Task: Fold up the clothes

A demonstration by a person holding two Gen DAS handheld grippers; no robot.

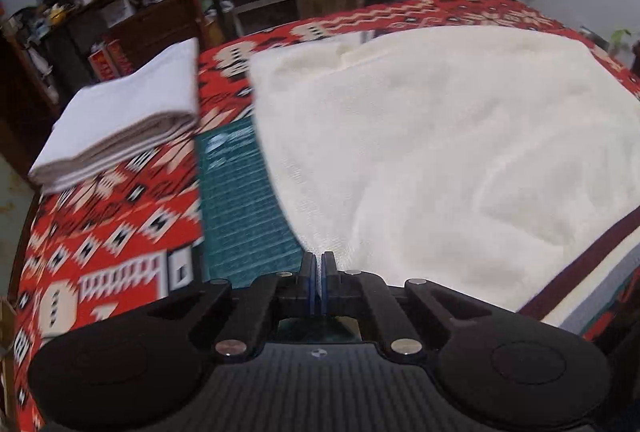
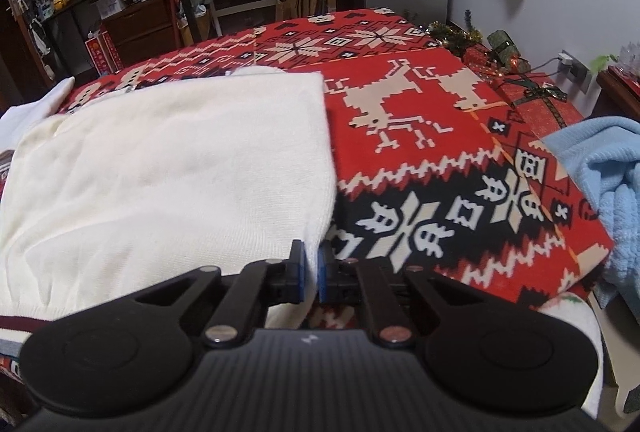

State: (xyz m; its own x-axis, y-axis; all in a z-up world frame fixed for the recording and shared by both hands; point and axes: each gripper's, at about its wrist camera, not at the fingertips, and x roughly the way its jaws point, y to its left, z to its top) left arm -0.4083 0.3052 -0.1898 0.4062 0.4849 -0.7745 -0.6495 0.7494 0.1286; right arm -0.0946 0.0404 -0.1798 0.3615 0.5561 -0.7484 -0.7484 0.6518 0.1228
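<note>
Two grippers on one cream sweater [image 1: 440, 136] spread over red patterned blanket [image 1: 100, 232]. Far left, folded white stack [image 1: 120, 116], apart. Left gripper [image 1: 319, 260] pinched tight on near-left corner. Right gripper [image 2: 311, 256] clamping near-right corner. Far right, blue towel [image 2: 612, 192].

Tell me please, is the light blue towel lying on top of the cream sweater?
No, the light blue towel sits at the right edge, apart from the cream sweater.

Folded white stack [image 1: 120, 112] blocks far left; blue towel [image 2: 604, 192] crowds right; red blanket [image 2: 420, 152] between open.
</note>
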